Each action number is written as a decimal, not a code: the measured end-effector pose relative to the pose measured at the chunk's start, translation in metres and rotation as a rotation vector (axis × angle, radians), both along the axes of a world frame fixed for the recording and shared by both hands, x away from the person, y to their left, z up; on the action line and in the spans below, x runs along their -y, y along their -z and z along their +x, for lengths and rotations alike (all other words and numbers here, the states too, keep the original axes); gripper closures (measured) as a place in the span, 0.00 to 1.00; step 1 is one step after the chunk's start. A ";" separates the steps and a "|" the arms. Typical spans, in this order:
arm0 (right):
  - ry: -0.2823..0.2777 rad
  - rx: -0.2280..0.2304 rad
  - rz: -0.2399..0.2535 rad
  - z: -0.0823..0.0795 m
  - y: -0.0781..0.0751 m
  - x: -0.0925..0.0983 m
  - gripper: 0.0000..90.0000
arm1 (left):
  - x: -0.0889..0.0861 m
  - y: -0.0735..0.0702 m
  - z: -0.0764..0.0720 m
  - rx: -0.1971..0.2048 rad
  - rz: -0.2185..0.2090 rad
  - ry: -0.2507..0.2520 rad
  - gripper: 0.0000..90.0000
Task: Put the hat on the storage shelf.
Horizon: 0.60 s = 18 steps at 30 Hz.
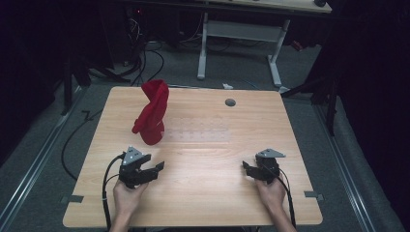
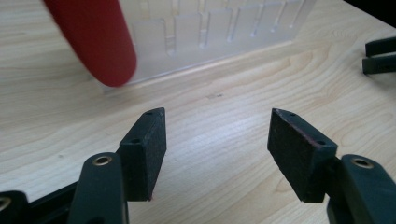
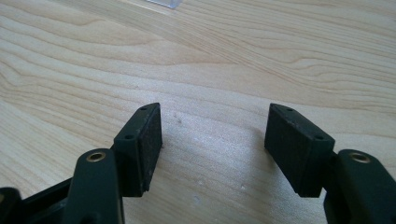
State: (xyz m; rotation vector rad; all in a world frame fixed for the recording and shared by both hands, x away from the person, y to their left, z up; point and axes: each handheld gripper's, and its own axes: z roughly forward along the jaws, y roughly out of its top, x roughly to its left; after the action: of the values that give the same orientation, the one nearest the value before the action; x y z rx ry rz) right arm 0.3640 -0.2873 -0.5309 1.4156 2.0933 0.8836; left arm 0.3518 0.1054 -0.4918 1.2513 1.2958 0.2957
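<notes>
A red cloth item [image 1: 152,113] stands upright on the left end of a clear plastic rack [image 1: 196,130] at the middle of the wooden table [image 1: 203,203]. In the left gripper view its rounded red end [image 2: 93,42] hangs in front of the clear rack [image 2: 210,32]. My left gripper [image 1: 157,170] rests near the front left, below the cloth, and its jaws [image 2: 217,140] stand open over bare wood. My right gripper [image 1: 245,170] sits at the front right, open [image 3: 215,140] with nothing between the pads. Its black jaws [image 2: 380,56] show at the right edge of the left gripper view.
A grey round grommet [image 1: 230,102] is set in the table's far side. Beyond the table stands a white-legged desk [image 1: 239,34], with cables [image 1: 145,58] on the floor. A corner of the clear rack [image 3: 163,2] shows at the top of the right gripper view.
</notes>
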 end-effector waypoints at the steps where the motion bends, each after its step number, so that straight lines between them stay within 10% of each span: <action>1: 0.000 0.000 0.000 0.000 0.000 0.000 0.41 | 0.003 0.003 0.000 -0.002 0.006 0.006 0.42; 18: 0.001 -0.001 0.001 0.000 0.000 0.000 0.41 | 0.032 0.049 0.007 -0.029 0.151 0.008 0.41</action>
State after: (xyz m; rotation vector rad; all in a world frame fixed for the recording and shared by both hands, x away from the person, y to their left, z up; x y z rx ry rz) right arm 0.3639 -0.2871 -0.5308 1.4179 2.0930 0.8842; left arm 0.3586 0.0734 -0.5405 1.3925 1.3123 0.3769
